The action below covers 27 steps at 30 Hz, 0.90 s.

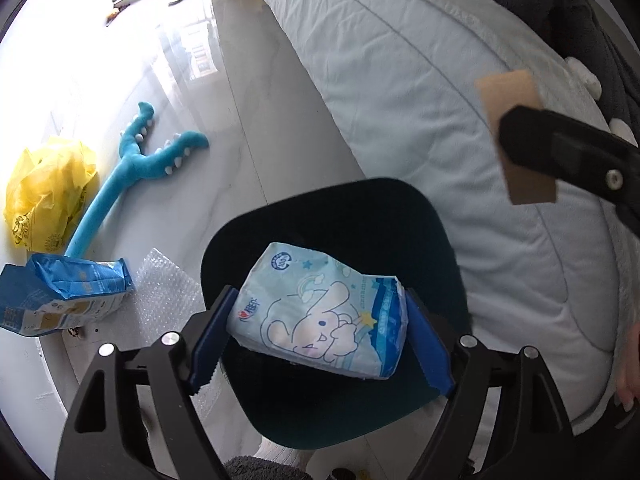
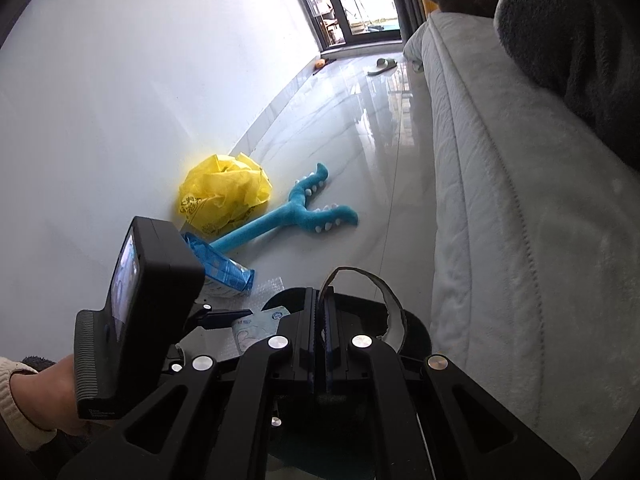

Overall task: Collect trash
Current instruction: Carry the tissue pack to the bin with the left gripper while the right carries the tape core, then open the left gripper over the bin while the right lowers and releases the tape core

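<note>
My left gripper point(image 1: 320, 316) is shut on a light blue tissue pack with a cartoon print point(image 1: 320, 312) and holds it over the dark opening of a black trash bin point(image 1: 360, 216). My right gripper point(image 2: 320, 300) is shut on a brown cardboard tape ring point(image 2: 394, 308), held over the same bin point(image 2: 416, 336); in the left wrist view it point(image 1: 516, 136) hangs at upper right. A blue snack bag point(image 1: 60, 292), bubble wrap point(image 1: 168, 292) and a crumpled yellow plastic bag point(image 1: 48, 192) lie on the floor to the left.
A blue plush toy point(image 1: 132, 168) lies on the glossy white floor point(image 1: 240, 100). A bed with a pale quilt point(image 1: 420, 80) runs along the right. A white wall point(image 2: 140, 80) is at left. A slipper point(image 2: 382, 65) lies near the far glass door.
</note>
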Motion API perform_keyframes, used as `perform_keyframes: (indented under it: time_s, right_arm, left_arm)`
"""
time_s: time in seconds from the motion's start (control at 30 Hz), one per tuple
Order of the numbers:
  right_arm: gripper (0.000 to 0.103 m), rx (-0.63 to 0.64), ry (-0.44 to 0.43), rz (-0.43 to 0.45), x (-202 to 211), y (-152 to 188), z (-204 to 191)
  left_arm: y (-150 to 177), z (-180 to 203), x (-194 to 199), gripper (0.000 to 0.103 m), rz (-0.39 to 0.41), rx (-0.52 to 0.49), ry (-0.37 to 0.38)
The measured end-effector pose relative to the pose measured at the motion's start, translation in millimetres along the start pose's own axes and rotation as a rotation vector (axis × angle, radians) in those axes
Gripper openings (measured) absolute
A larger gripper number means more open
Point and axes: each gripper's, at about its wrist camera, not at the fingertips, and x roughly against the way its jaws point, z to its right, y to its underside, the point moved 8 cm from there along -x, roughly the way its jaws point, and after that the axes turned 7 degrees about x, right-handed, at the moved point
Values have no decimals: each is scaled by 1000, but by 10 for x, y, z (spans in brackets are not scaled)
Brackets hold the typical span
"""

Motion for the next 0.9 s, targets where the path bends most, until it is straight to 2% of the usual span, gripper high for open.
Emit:
perform_keyframes:
  time_s: [0.23,0.4,0.63,0.8,0.9]
  right_arm:
    - [4,-48,-17,-85,-257,132,36]
    - [4,-62,-26,-157,-462,275,30]
    - [4,-69,-36,-257,-774,491,-34]
    - [4,-70,-40,-305,-951,581,-90]
    - [4,-66,-46,-331,-1045,644,-135]
  left_arm:
    - [93,-129,-31,91,-18,-5,13]
    - [60,-240,57,92,15,20,47]
    - [-118,-364,394,91,167,54,112]
    - [-269,-427,658,89,297,32,89]
    - [-331,-471,790,86,348,44,98]
